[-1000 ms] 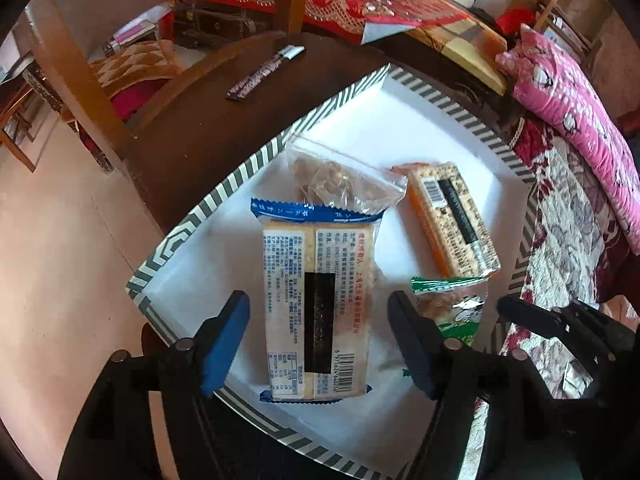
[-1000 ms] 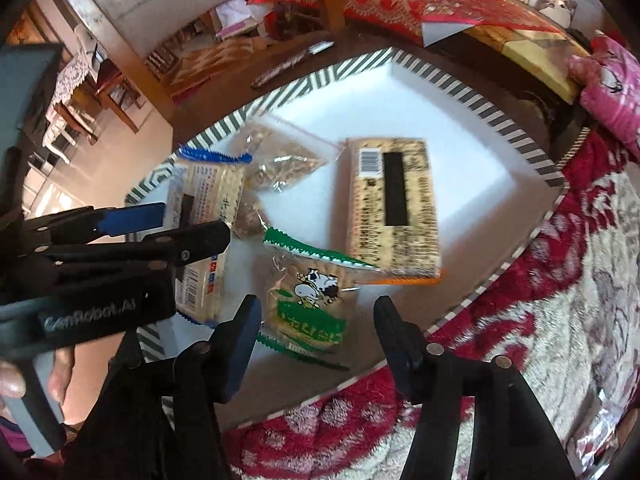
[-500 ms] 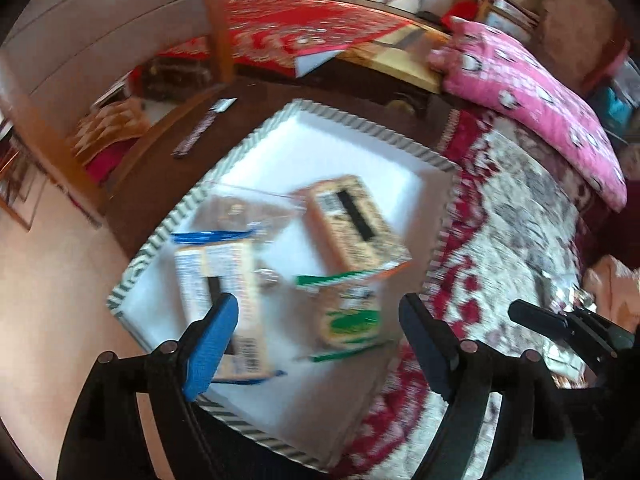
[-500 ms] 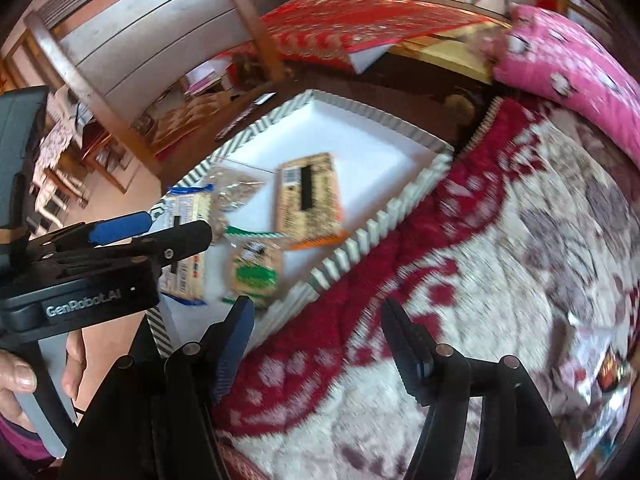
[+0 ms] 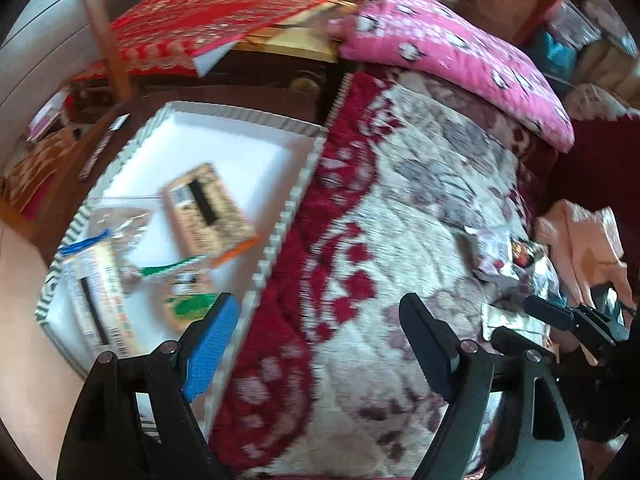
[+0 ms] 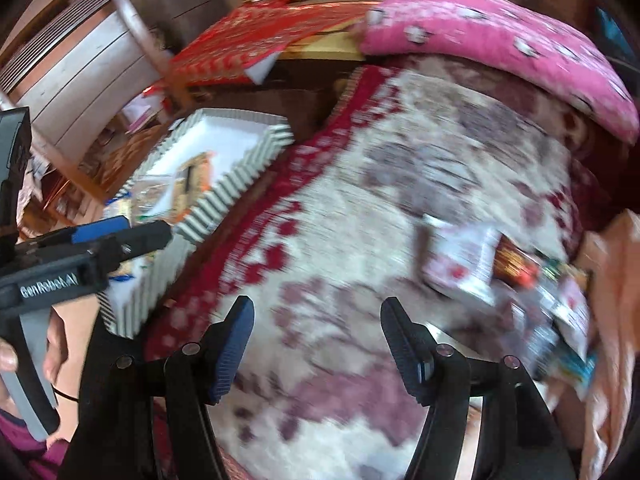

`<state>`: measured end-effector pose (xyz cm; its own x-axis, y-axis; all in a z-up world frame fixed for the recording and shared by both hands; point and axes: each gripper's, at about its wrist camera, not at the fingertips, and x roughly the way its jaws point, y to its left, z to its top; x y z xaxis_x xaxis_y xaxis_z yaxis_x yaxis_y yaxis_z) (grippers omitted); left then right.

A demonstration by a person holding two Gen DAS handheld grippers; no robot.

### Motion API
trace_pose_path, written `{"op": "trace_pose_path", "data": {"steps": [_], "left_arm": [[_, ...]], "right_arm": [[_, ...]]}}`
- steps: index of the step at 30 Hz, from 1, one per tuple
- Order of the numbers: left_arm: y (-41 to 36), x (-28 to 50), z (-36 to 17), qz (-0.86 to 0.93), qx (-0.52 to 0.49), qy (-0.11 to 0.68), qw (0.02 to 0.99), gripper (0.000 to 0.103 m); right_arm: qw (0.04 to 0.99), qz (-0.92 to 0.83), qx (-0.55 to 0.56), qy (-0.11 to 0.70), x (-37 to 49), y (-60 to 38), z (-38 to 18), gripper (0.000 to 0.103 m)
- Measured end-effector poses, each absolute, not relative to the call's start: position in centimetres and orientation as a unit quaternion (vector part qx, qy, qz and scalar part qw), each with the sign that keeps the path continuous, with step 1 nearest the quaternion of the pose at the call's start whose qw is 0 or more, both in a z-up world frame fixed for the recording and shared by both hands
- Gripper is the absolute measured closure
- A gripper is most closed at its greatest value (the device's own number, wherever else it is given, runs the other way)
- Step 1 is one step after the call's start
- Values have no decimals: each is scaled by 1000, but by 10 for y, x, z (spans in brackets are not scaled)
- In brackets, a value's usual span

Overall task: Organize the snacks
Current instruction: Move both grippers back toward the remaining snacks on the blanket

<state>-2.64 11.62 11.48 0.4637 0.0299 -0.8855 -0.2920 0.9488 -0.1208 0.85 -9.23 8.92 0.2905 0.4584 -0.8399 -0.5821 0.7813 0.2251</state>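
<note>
Four snack packets are being shown lying in a white tray with a grey-and-white striped rim, set beside a red-and-cream patterned blanket. A tan packet with a barcode and a black strip is being seen flat near the tray's middle; a clear bag of brownish pieces is lying just beside it, a blue-edged cracker pack is resting at the tray's near end, and a green-and-white packet is partly hidden behind a blue finger pad. All are being blurred by motion.

Compared with a second ago, when both cameras were held directly over the tray, the views are now being swung across onto the blanket, with the tray pushed to the left of each picture; the packets are being kept in the same arrangement.

The left gripper is being held with its fingers spread wide and nothing between them. The right gripper is likewise being held spread and empty above the blanket. A loose heap of further wrappers is being glimpsed on the blanket at right, near a pink pillow; their details cannot be made out.
</note>
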Motion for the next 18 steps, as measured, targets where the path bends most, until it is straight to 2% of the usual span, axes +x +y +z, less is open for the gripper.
{"op": "trace_pose_path", "data": {"steps": [8,18], "left_arm": [[67,-3,102,53,-97,530,841,21],[35,18,91,19,-96,546,832,21]], "right_arm": [[810,263,-20,524,21,-171,71,32],[810,240,-9,536,24,-201,62,31]]}}
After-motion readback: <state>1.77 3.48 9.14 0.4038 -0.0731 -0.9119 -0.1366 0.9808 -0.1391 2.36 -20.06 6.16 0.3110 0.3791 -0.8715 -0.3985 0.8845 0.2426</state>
